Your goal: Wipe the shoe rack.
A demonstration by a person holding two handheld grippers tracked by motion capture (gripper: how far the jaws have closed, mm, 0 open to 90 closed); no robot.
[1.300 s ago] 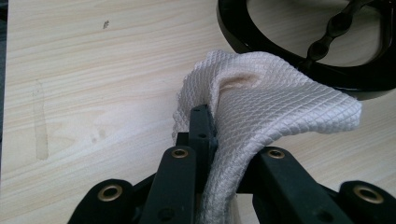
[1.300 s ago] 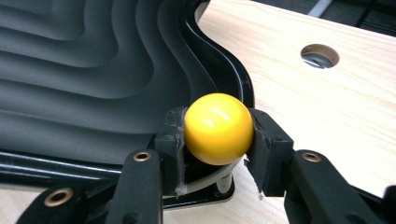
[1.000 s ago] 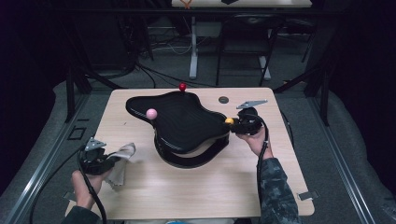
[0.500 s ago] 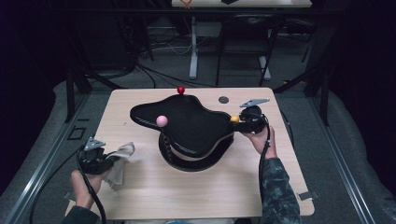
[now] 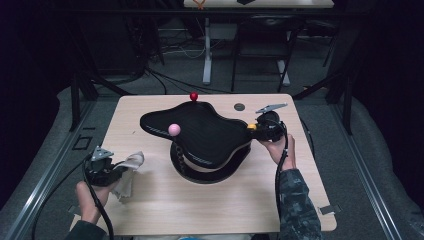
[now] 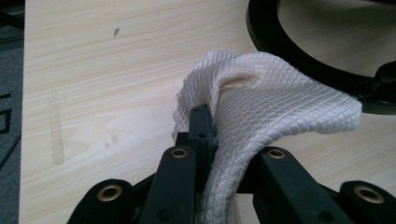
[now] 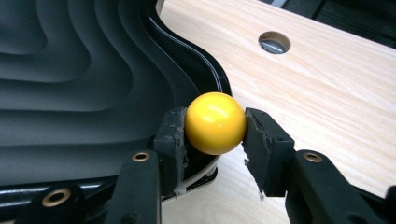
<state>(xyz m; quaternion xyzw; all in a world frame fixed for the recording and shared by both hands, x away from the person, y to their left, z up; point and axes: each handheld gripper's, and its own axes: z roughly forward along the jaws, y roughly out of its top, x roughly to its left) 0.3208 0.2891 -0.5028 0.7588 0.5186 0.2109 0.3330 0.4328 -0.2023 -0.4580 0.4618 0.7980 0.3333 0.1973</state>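
A black wavy tray rests tilted on a black ring stand in the middle of the table. Ball knobs stick out from its rim: red at the far side, pink at the near left, yellow at the right. My right gripper has just been closing and its pads now press both sides of the yellow ball at the tray's edge. My left gripper rests near the table's left front, shut on a white waffle cloth that bulges beyond its jaws.
A round cable hole lies in the wooden tabletop behind the right gripper. The ring stand curves just past the cloth. Dark floor, cables and table legs surround the table.
The tray has swung: the pink ball moved right and toward me, and the tray's right end shifted with the right gripper. The left gripper and cloth stayed put.
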